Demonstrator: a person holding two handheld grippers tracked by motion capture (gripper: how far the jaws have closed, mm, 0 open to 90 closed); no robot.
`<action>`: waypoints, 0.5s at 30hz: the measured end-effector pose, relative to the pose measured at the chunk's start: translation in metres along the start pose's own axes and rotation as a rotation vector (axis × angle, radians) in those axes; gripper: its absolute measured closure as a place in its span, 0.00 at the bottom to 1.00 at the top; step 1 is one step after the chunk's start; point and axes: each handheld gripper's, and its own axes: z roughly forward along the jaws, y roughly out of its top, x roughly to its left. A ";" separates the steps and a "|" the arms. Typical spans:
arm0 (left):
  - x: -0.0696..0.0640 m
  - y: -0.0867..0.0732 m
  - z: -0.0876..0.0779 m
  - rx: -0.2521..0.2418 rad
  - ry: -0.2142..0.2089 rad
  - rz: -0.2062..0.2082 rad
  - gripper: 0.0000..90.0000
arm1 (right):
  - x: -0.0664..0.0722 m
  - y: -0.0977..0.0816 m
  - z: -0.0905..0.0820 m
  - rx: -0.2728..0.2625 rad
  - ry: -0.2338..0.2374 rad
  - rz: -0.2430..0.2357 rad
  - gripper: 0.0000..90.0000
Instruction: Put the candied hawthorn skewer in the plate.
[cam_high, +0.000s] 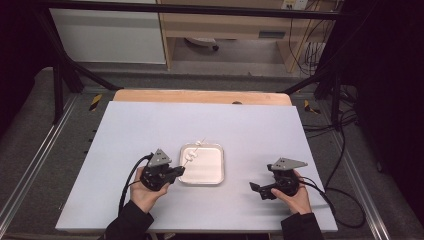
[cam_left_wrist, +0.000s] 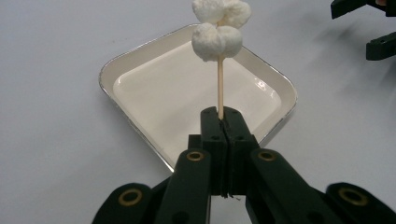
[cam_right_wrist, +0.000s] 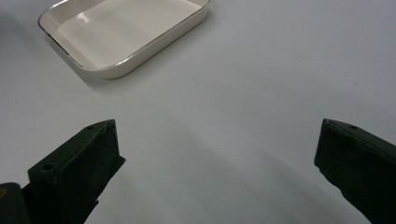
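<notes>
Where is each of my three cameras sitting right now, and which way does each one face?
High view: above the person's side, looking forward and down on the table; both forearms and hands enter from the bottom, left gripper and right gripper.
Left gripper view: rides the left gripper, looking along its shut jaws, which pinch a skewer of marshmallows over the tray.
Right gripper view: rides the right gripper, looking along its wide-open jaws across bare table toward the tray.
Shared: the cream tray appears in all three.
</notes>
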 end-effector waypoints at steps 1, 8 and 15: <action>0.001 0.002 0.002 0.009 0.002 0.003 0.98 | 0.000 0.000 0.000 0.005 -0.008 -0.010 0.01; 0.000 0.011 0.018 0.065 0.025 0.018 0.98 | 0.000 -0.004 0.000 0.027 -0.006 -0.008 0.01; -0.005 0.016 0.036 0.126 0.057 0.045 0.98 | -0.004 -0.007 -0.005 0.010 -0.003 0.002 0.01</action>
